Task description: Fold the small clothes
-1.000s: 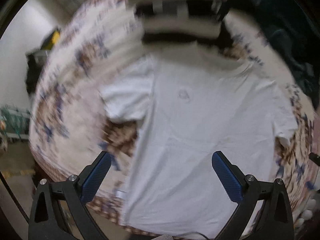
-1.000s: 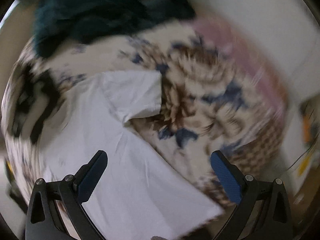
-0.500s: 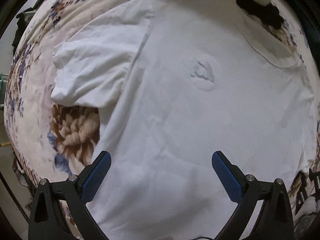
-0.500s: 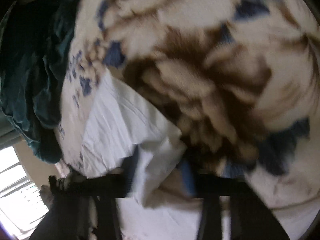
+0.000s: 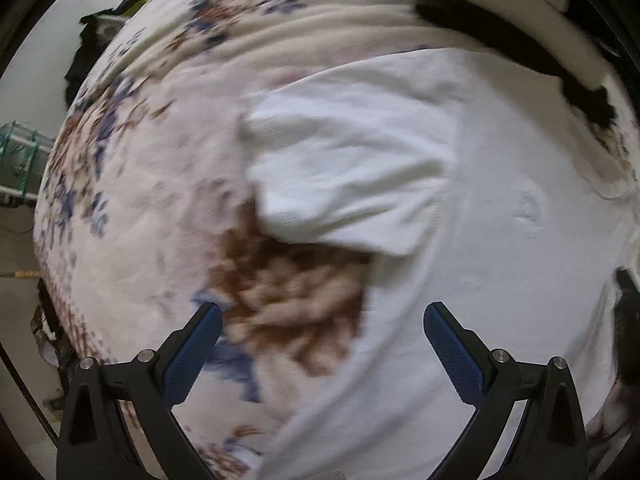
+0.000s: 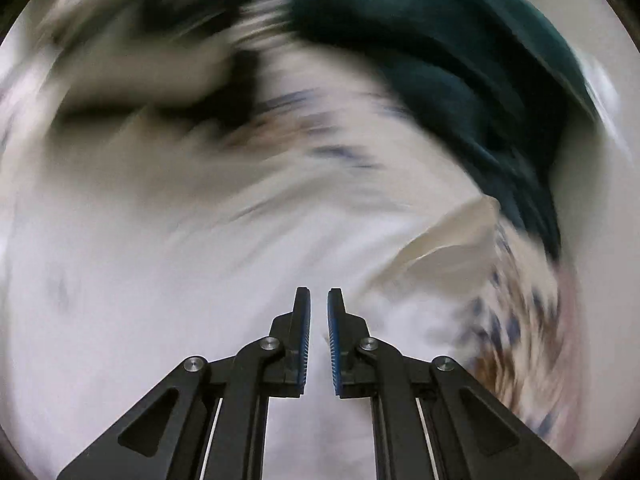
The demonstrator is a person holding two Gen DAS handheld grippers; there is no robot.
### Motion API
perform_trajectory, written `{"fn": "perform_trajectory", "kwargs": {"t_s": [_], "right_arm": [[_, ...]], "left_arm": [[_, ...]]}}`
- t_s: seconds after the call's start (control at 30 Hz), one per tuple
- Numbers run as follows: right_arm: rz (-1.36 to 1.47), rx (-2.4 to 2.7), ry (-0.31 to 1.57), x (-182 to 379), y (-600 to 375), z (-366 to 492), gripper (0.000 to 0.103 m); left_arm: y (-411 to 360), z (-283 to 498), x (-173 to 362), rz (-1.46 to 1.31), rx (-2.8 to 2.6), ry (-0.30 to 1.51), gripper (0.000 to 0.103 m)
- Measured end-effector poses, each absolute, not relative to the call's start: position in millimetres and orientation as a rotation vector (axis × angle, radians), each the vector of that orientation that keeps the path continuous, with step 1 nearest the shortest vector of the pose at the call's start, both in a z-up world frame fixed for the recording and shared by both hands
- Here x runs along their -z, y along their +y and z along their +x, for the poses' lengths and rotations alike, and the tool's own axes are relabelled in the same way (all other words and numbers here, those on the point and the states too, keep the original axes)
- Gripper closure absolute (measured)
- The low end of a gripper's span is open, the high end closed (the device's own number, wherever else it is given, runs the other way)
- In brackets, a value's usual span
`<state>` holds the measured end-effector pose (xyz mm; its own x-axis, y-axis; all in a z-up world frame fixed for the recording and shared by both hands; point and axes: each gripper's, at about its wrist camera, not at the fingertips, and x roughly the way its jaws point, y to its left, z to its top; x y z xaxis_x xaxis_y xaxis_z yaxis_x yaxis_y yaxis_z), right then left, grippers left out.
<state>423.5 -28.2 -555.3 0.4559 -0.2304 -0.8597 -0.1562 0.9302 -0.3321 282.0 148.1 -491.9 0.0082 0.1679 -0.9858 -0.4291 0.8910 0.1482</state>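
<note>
A white T-shirt lies flat on a floral blanket. Its left sleeve spreads out above my left gripper, which is open and empty over the blanket at the shirt's side edge. In the blurred right wrist view the white shirt fills the lower half. My right gripper has its jaws nearly closed, with white cloth in the narrow gap. A lifted flap of the shirt stands up to the right of it.
A folded black-and-cream garment lies beyond the shirt's collar. A dark teal cloth pile sits at the upper right of the right wrist view. The blanket's edge drops to the floor at the left.
My left gripper has shifted left, from over the shirt's body to its side edge under the sleeve. My right gripper has closed from wide open and swung round over the shirt.
</note>
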Motion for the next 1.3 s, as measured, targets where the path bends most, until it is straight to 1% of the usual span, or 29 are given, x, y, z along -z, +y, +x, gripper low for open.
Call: {"fn": "perform_trajectory", "kwargs": {"t_s": [0.07,0.1,0.13,0.17,0.23,0.33,0.43,0.57,0.63,0.67,0.7,0.73,0.8,0.87,0.97,1.03,1.07,1.13,1.2,1.27,1.3], "right_arm": [[-0.506,-0.077,1.226,586,14,414,0.093],[-0.503,-0.102,1.248,589,20,408,0.092],[-0.490,-0.114,1.260,590,28,402,0.083],[-0.461,-0.118,1.265,585,28,394,0.066],[-0.356,-0.104,1.272,573,20,383,0.048],[-0.236,-0.037,1.287,560,-5,375,0.048],[-0.166,0.050,1.296,552,-32,372,0.047],[-0.060,0.136,1.351,556,-74,374,0.047],[-0.021,0.166,1.358,554,-84,375,0.047],[-0.003,0.183,1.361,551,-88,377,0.047],[0.013,0.196,1.360,550,-90,375,0.047],[0.025,0.208,1.360,549,-91,373,0.047],[0.045,0.229,1.358,547,-92,369,0.047],[0.077,0.250,1.363,549,-102,365,0.047],[0.117,0.274,1.376,556,-117,365,0.047],[0.129,0.291,1.382,558,-122,360,0.047],[0.133,0.297,1.382,557,-123,357,0.047],[0.136,0.313,1.385,557,-127,351,0.047],[0.143,0.322,1.395,558,-132,345,0.047],[0.146,0.329,1.410,560,-138,338,0.047],[0.146,0.332,1.416,560,-141,335,0.047]], "left_arm": [[162,282,500,-0.244,-0.494,1.511,0.000],[166,284,504,-0.256,-0.505,1.518,0.000],[176,278,507,-0.269,-0.521,1.524,0.000],[176,282,509,-0.279,-0.531,1.529,0.000],[188,275,513,-0.318,-0.548,1.533,0.000],[204,272,521,-0.446,-0.553,1.532,0.000],[230,276,533,-0.664,-0.521,1.474,0.000],[270,284,567,-1.104,-0.479,1.342,0.000],[280,294,577,-1.201,-0.477,1.268,0.000],[283,299,580,-1.227,-0.479,1.232,0.003],[285,305,581,-1.239,-0.491,1.203,0.019],[282,309,579,-1.236,-0.504,1.188,0.052],[277,321,571,-1.199,-0.505,1.165,0.100],[263,333,549,-1.111,-0.470,1.116,0.101],[223,358,499,-0.817,-0.360,1.025,0.101],[188,374,477,-0.662,-0.257,0.985,0.101],[168,383,472,-0.605,-0.173,0.995,0.101],[120,396,479,-0.551,-0.004,1.083,0.098],[69,405,499,-0.535,0.193,1.241,0.098],[38,401,509,-0.465,0.304,1.343,0.089],[31,394,509,-0.434,0.335,1.364,0.081]]}}
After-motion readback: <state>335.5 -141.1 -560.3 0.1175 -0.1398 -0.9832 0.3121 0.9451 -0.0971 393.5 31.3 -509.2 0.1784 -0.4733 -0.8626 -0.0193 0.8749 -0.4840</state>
